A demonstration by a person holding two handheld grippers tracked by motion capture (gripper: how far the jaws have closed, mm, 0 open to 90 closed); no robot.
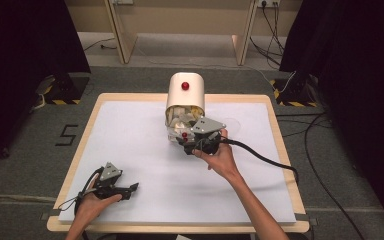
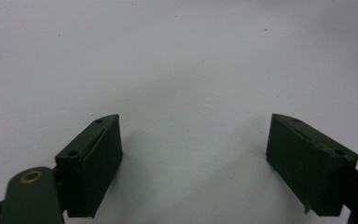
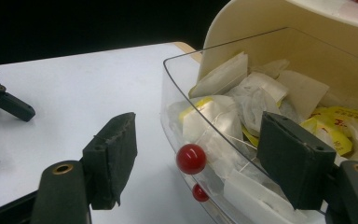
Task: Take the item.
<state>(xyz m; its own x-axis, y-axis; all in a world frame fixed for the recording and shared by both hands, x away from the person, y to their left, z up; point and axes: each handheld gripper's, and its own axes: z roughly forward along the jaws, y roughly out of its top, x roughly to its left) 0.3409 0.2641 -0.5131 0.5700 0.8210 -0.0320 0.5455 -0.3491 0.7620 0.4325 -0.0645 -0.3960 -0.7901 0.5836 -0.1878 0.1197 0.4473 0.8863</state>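
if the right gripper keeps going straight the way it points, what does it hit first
Probably the clear lid with the red knob, which already sits between the open right gripper jaws; the tea bags lie behind it. Depth is unclear.

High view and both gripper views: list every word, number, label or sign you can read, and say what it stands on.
"5": a black figure marked on the grey floor left of the table.
Red print on the yellow tea bag tags in the clear drawer of the cream dispenser: too small and blurred to read.
Yellow-and-black hazard stripes on the stand bases: a marking, no text.
Nothing else is readable.
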